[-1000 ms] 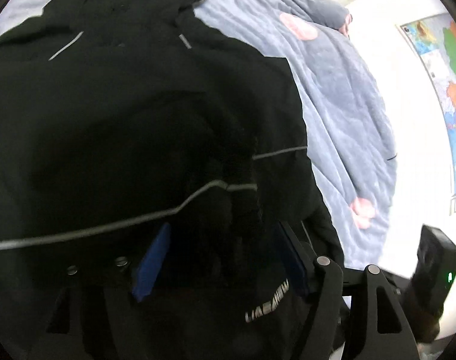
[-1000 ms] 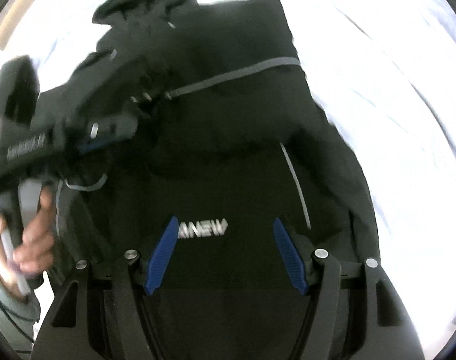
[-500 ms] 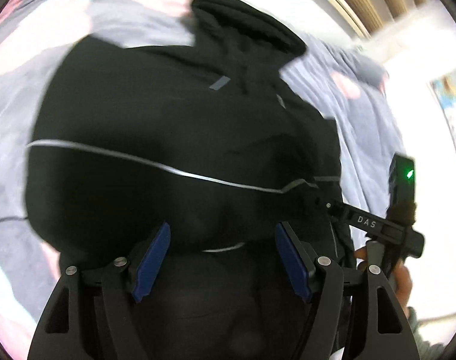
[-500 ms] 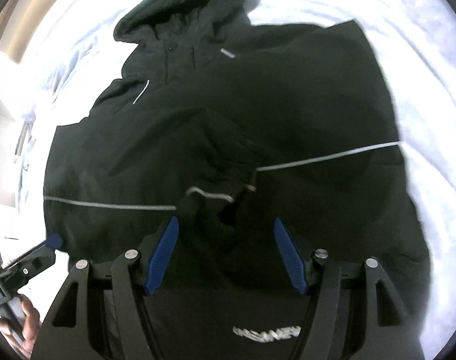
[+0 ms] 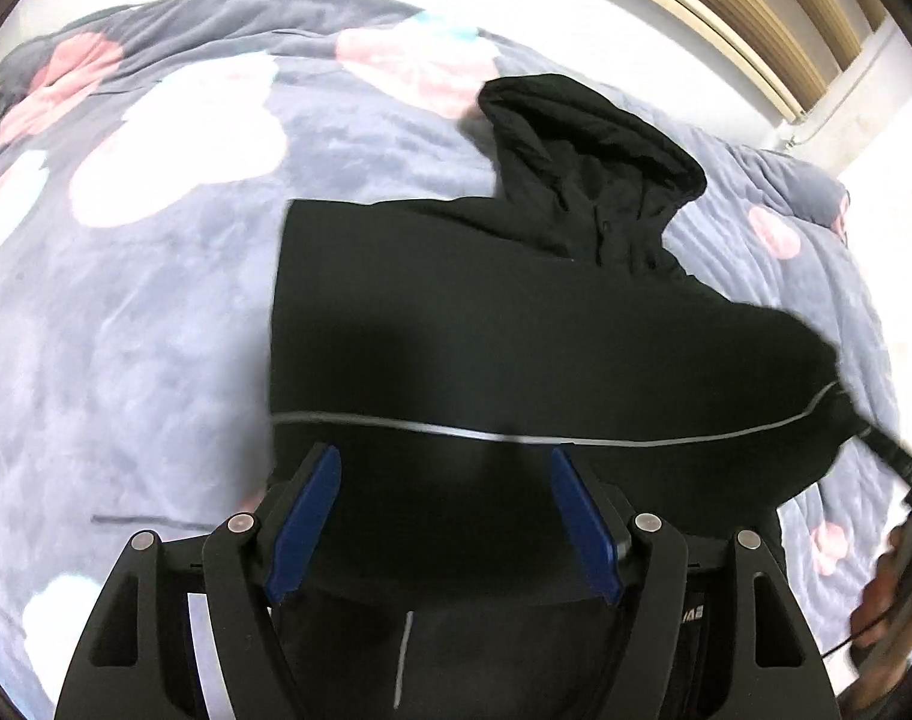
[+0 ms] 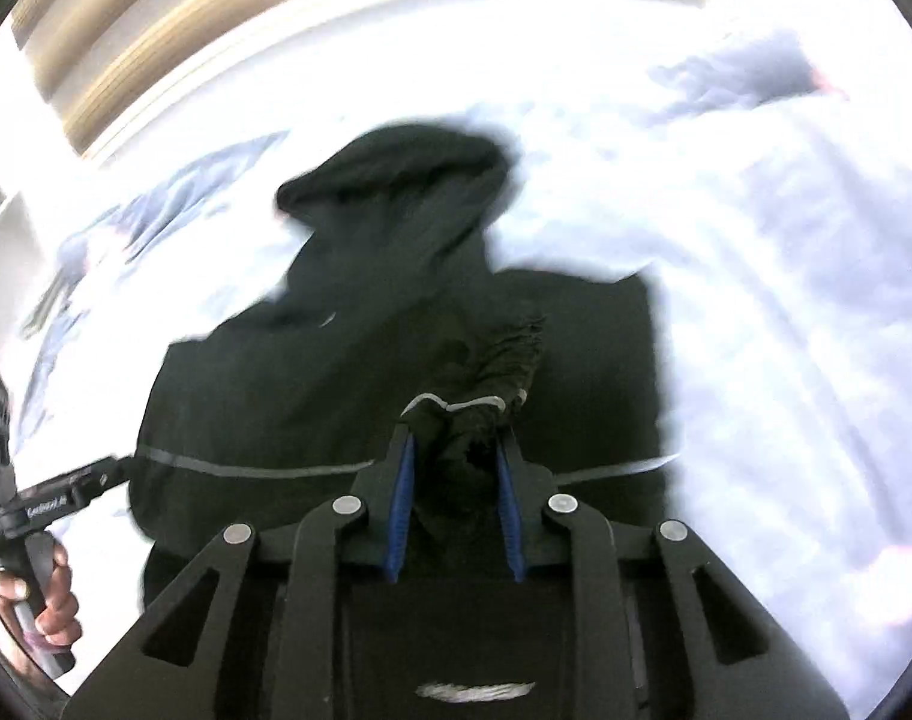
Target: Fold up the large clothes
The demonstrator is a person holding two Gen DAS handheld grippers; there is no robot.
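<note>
The black hooded jacket [image 5: 516, 324] is spread on the bed [image 5: 126, 312], hood toward the wall. A bunched fold of its cloth [image 6: 474, 420] is seen between the fingers of the right gripper [image 6: 454, 468], which are closing on it. The fingers of the left gripper [image 5: 441, 486] are spread wide above the jacket, with nothing held. If only a thin layer is caught, the fold could slip out when lifted, and the flat part could be dragged out of shape.
</note>
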